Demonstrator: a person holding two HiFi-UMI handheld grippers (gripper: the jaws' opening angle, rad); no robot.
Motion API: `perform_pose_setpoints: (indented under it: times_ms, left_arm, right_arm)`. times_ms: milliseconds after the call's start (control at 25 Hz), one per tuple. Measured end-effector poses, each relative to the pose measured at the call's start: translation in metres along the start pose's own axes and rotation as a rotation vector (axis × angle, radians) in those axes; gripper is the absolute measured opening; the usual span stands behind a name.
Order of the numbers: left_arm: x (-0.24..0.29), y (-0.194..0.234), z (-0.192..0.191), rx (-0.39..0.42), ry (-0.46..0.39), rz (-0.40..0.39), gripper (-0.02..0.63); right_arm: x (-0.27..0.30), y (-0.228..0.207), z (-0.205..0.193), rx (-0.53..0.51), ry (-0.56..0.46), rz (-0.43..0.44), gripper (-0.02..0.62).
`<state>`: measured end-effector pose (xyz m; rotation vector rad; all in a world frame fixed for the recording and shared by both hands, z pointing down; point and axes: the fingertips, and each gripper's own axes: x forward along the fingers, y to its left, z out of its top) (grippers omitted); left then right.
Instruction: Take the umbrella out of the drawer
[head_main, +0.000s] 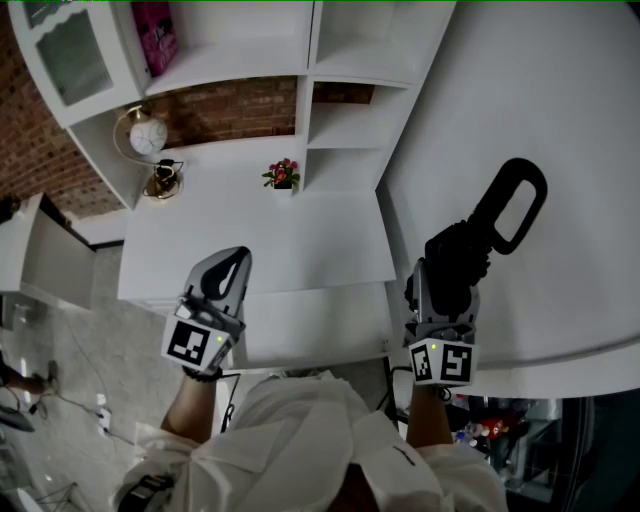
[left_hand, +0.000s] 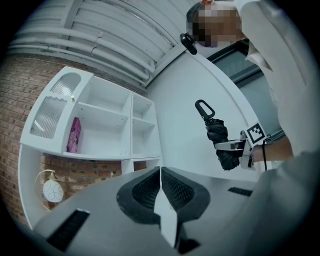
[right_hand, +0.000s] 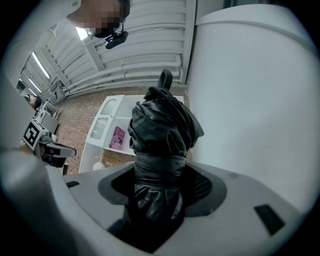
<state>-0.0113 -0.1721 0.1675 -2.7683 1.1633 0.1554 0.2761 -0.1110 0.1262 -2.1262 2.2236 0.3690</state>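
Between jaws of right gripper (right_hand: 160, 186), against white curved surface (head_main: 570, 130): one black folded umbrella (head_main: 480, 235), clamped at its strapped middle, lower end hidden. Two grippers; left gripper (left_hand: 160, 186) jaws pressed together, empty. One loop handle (head_main: 520, 200).

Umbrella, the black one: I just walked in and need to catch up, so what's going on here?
A person holds a gripper in each hand. The right gripper is shut on the folded black umbrella, clamping its bundled canopy and holding it in the air, with the handle loop pointing away from the person. The left gripper is shut and empty, above the white desk.
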Motion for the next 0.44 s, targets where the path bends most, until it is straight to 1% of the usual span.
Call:
perform_pose_setpoints:
  times_ms: [440]
  left_arm:
    - [0.0005,-0.0006,-0.0029,-0.003,-0.007,-0.003,0.027]
  right_arm:
    - [0.0005,0.0015,-0.0036,0.002,0.003,0.0,0.272]
